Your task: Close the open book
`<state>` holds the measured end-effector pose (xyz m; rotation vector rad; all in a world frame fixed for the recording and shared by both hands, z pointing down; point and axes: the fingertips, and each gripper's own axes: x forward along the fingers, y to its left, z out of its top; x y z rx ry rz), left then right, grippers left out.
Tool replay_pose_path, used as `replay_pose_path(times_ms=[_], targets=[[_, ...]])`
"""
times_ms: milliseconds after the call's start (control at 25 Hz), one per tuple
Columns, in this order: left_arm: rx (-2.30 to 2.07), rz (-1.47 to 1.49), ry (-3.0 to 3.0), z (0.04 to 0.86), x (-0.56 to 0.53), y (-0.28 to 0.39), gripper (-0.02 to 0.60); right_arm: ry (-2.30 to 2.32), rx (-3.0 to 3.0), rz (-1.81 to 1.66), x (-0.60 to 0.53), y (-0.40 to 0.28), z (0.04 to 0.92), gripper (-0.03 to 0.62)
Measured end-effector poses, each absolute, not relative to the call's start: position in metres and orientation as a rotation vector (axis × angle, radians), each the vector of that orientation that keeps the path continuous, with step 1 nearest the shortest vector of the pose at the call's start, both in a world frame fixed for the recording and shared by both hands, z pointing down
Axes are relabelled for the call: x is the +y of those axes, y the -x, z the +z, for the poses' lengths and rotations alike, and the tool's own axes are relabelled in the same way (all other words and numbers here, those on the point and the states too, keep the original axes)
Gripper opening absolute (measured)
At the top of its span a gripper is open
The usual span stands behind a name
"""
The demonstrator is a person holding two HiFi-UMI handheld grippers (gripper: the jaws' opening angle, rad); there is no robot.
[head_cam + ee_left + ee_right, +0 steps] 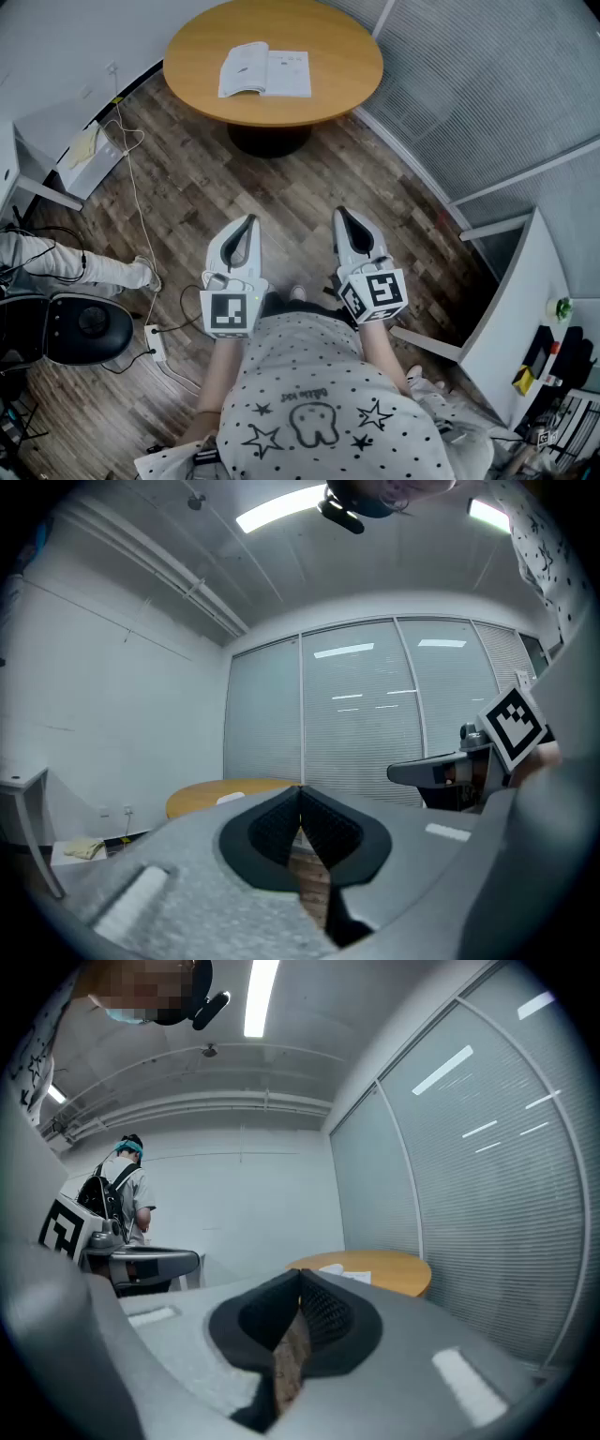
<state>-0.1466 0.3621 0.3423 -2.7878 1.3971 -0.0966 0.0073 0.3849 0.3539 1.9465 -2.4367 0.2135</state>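
- Well, open white paper book [265, 72] lies on round wooden table [342, 52].
- My left claw [249, 221], right claw [339, 214]: both closed empty, well apart from table.

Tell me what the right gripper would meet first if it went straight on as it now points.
The way ahead of the right gripper looks free up to the round table. Probably it meets the table's near edge first, or passes just over it toward the open book; the height is unclear.
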Motion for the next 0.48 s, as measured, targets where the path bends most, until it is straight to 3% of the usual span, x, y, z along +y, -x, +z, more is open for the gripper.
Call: replay_pose_path(times_ms=[480], targets=[[1.375, -0.093, 2.789, 0.339, 0.346, 0.164, 0.011, -1.930, -2.431, 0.206, 0.372, 0.014, 0.354, 0.005]])
